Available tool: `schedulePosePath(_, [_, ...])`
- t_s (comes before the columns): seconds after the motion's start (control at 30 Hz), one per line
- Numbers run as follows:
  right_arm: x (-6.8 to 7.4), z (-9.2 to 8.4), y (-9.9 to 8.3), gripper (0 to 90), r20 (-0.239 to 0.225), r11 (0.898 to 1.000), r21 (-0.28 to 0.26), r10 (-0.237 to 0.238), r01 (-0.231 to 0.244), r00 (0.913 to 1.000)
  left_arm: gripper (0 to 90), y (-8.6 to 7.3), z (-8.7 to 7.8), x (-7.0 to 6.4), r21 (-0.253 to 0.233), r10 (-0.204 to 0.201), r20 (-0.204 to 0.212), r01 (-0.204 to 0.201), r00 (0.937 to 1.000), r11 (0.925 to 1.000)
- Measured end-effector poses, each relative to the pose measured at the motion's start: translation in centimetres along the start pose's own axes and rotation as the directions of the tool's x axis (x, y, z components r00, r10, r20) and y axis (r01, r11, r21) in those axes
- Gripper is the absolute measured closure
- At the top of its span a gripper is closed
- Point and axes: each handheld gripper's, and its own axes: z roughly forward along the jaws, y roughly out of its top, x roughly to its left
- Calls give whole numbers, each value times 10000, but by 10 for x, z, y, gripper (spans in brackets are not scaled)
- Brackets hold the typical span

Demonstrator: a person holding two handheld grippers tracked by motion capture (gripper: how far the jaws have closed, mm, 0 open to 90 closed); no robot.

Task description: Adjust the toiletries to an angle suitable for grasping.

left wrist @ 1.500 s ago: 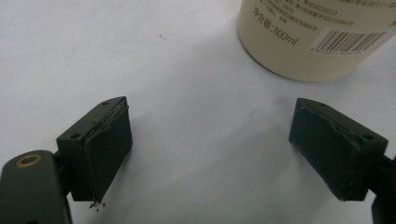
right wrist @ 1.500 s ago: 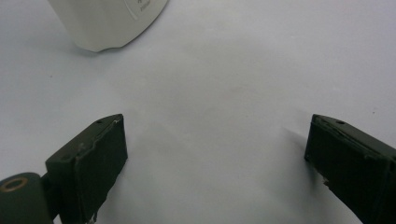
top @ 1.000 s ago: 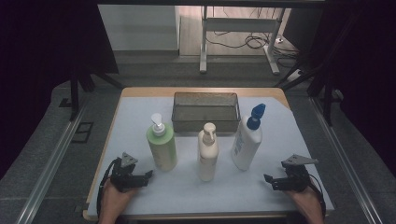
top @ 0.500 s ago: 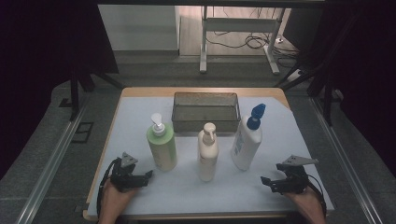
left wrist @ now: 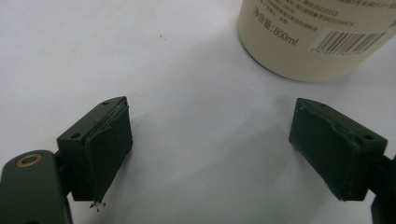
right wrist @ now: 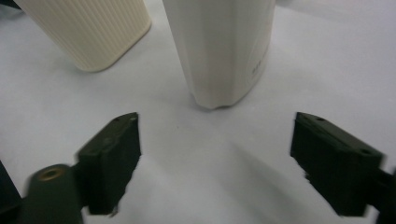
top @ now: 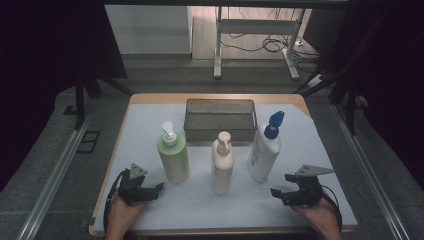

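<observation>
we see the white plastic bottle with the blue cap [top: 263,152] standing upright before the grey mesh basket [top: 220,119], near our right gripper [top: 278,192], whose empty jaws have just been closing yet gape; the left gripper [top: 156,188] gapes empty too.

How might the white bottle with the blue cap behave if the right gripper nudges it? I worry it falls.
The white bottle with the blue cap stands tall on a narrow base, so a high push would probably tip it. Its smooth sides look slippery. The right gripper, empty, sits just before it.
</observation>
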Motion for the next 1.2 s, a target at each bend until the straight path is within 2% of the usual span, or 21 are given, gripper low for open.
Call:
schedulePosePath(0.03, [1, 0, 2, 286, -63, 9999, -91, 55, -56, 10000, 132, 0, 0, 0, 1, 0, 2, 0, 10000, 10000])
schedulePosePath(0.07, [1, 0, 2, 286, -63, 9999, -91, 55, -56, 10000, 132, 0, 0, 0, 1, 0, 2, 0, 10000, 10000])
schedulePosePath(0.1, [1, 0, 3, 392, -173, 9998, -196, 41, -45, 9998, 132, 0, 0, 0, 0, 0, 1, 0, 10000, 10000])
schedulePosePath(0.13, [1, 0, 3, 392, -173, 9998, -196, 41, -45, 9998, 132, 0, 0, 0, 0, 0, 1, 0, 10000, 10000])
schedulePosePath(0.3, [4, 2, 5, 584, -537, 9994, -326, -120, 103, 9985, 132, 0, 0, 0, -1, 1, -2, -1, 10000, 10000])
schedulePosePath(0.37, [9, 4, 7, 680, -620, 9982, -490, -367, 337, 9974, 132, 0, 0, 0, 0, 3, -2, -3, 10000, 10000])
schedulePosePath(0.4, [9, 4, 7, 680, -620, 9982, -490, -367, 337, 9974, 132, 0, 0, 0, 0, 3, -2, -3, 10000, 10000])
schedulePosePath(0.43, [11, 6, 8, 749, -646, 9969, -577, -563, 526, 9963, 132, 0, 0, 0, 2, 5, -3, -5, 10000, 10000])
schedulePosePath(0.47, [11, 6, 8, 749, -646, 9969, -577, -563, 526, 9963, 132, 0, 0, 0, 2, 5, -3, -5, 10000, 10000])
schedulePosePath(0.5, [13, 9, 10, 817, -777, 9965, -594, -631, 585, 9950, 132, 0, 0, 0, 1, 4, -2, -4, 10000, 10000])
schedulePosePath(0.53, [13, 9, 10, 817, -777, 9965, -594, -631, 585, 9950, 132, 0, 0, 0, 1, 4, -2, -4, 10000, 10000])
schedulePosePath(0.57, [15, 14, 11, 853, -972, 9963, -592, -681, 625, 9929, 132, 0, 0, 0, 2, 4, -1, -4, 10000, 10000])
schedulePosePath(0.8, [22, 27, 16, 892, -891, 9956, -552, -811, 763, 9927, 132, 0, 0, 0, 1, 1, -2, -1, 10000, 10000])
schedulePosePath(0.9, [27, 34, 21, 892, -643, 9942, -456, -1000, 972, 9929, 132, 0, 0, 0, -1, 3, -2, -3, 10000, 10000])
schedulePosePath(1.03, [29, 39, 24, 892, -644, 9946, -579, -896, 859, 9939, 132, 0, 0, 0, -2, 6, -2, -6, 10000, 10000])
schedulePosePath(1.2, [31, 46, 27, 892, -417, 9943, -643, -873, 845, 9953, 132, 0, 0, 0, -3, 5, -1, -5, 10000, 10000])
